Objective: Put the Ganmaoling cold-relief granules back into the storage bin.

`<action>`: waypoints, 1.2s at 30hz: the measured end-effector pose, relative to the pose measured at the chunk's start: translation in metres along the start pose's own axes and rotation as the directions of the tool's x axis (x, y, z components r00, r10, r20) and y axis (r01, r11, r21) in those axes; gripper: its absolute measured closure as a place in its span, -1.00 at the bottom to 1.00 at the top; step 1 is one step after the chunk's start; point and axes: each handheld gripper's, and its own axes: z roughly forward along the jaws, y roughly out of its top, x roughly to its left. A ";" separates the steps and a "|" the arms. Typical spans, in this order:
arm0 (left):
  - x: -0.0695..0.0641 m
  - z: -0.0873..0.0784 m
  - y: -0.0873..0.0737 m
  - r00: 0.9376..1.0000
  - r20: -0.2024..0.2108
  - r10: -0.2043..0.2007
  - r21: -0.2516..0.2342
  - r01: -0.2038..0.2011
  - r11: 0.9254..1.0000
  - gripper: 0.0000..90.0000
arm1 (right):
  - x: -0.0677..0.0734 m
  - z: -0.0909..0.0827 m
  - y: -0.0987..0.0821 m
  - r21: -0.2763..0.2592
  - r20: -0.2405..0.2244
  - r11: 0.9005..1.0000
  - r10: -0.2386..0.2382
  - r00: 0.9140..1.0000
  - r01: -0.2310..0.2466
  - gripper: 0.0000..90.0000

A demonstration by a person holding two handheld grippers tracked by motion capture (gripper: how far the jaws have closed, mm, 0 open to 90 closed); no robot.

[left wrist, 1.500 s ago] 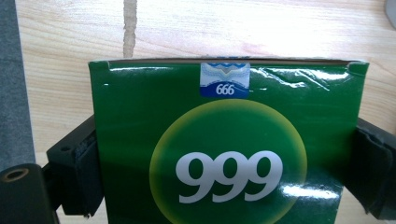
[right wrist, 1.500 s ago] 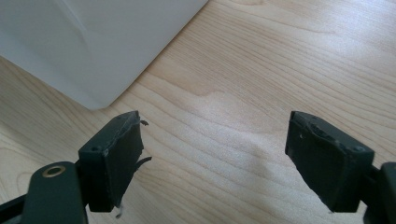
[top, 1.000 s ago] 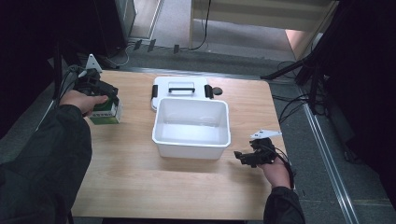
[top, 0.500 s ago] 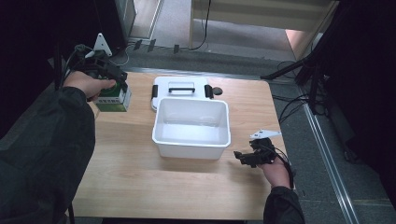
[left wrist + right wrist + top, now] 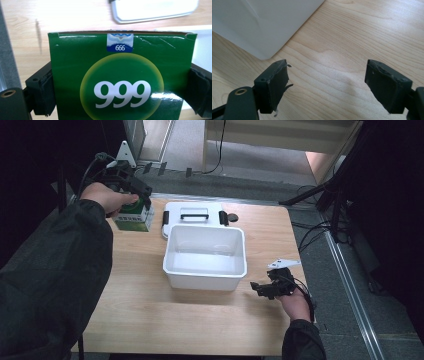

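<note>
On the table sit one white tub and one lid; left gripper clamps one green box.

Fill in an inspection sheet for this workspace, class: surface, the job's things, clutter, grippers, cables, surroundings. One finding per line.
Surface: wooden table, bare in front.
Job's things: green box marked 999, held near the table's far left corner; open white bin at the middle, looks empty; white lid with black latches lying behind it.
Clutter: nothing seen.
Grippers: left gripper clamped on the green box's sides; right gripper open above bare wood, right of the bin.
Cables: one trails from the left gripper; others lie on the floor behind and to the right.
Surroundings: dark room, grey floor, light wooden furniture behind.
</note>
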 end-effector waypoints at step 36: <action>-0.134 0.060 0.003 0.991 0.044 0.130 0.075 -0.133 0.988 -0.87 | 0.000 -0.002 0.000 -0.019 -0.008 1.000 -0.003 1.000 0.003 -0.58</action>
